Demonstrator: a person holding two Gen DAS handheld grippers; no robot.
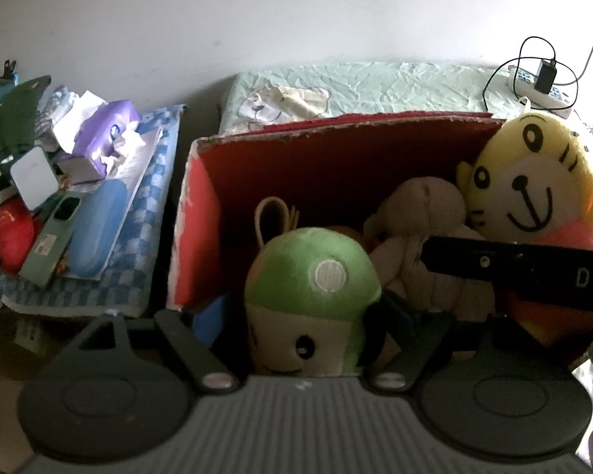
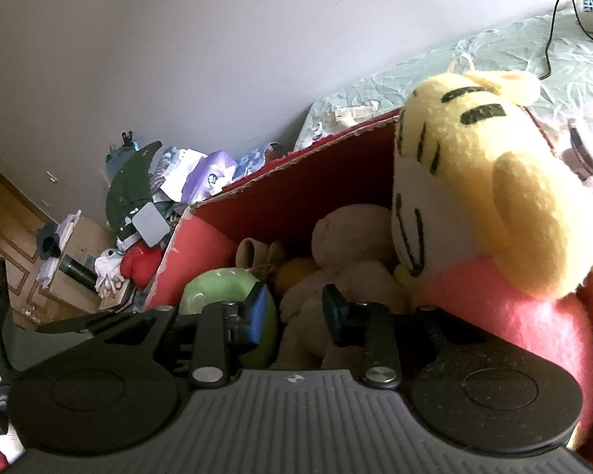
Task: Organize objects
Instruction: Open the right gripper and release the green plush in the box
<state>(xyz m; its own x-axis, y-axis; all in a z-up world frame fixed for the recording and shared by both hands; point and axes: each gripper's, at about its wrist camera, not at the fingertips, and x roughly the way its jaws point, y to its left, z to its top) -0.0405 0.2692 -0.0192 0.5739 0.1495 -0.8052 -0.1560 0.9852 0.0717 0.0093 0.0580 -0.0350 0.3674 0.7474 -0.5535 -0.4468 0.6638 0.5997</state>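
Observation:
A red cardboard box (image 1: 201,213) holds several plush toys. A green mushroom plush (image 1: 312,296) sits between my left gripper's fingers (image 1: 300,316), which close on its sides. A beige teddy (image 1: 423,221) lies in the middle and a yellow tiger plush (image 1: 533,181) leans at the box's right. In the right wrist view my right gripper (image 2: 296,312) is open and empty over the box (image 2: 201,245), above the teddy (image 2: 352,245). The mushroom (image 2: 225,288) is at its left and the tiger (image 2: 494,197) at its right.
A cluttered pile at the left holds a purple tissue pack (image 1: 106,134), a blue case (image 1: 95,233), a green phone box (image 1: 51,237) and a red item (image 1: 4,237). A bed with a green sheet (image 1: 375,87) and a power strip (image 1: 541,87) lies behind the box.

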